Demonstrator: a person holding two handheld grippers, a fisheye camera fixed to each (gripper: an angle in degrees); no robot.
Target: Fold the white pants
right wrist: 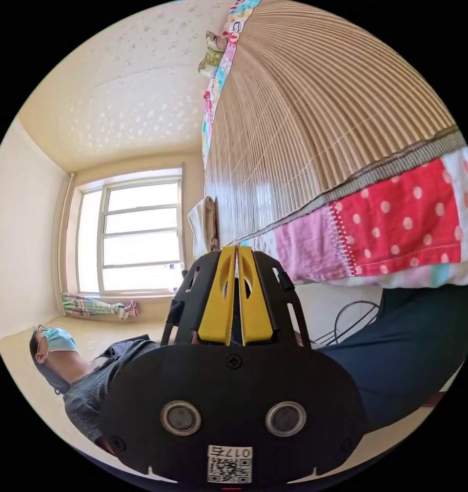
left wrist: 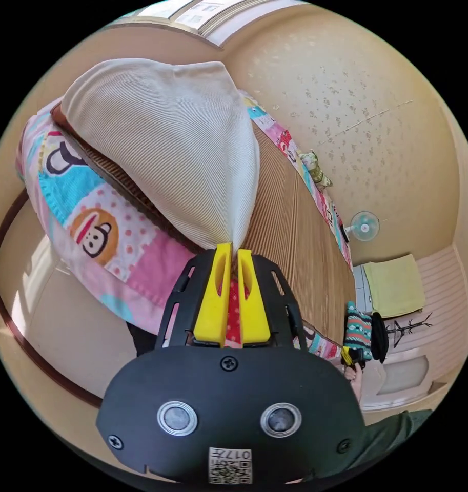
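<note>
The white pants [left wrist: 167, 138], a ribbed off-white cloth, lie spread on the bed's bamboo mat [left wrist: 290, 215] and taper to a corner at my left gripper [left wrist: 232, 251]. Its yellow jaws are shut on that corner, just over the bed's patchwork quilt edge [left wrist: 116, 241]. Farther along the bed edge, the right gripper [left wrist: 352, 354] shows small in a hand. In the right gripper view, my right gripper [right wrist: 237, 249] is shut with nothing between its jaws, close to the quilt edge [right wrist: 398, 215]. The pants [right wrist: 202, 225] appear as a small white lump beyond its tips.
A small green cushion [left wrist: 316, 168] lies at the mat's far side. A fan [left wrist: 364, 225], a yellow towel [left wrist: 395, 284] and a coat stand [left wrist: 408, 328] are against the wall. The person [right wrist: 85, 379] stands by the bed, near a window [right wrist: 136, 236] and cables [right wrist: 346, 318].
</note>
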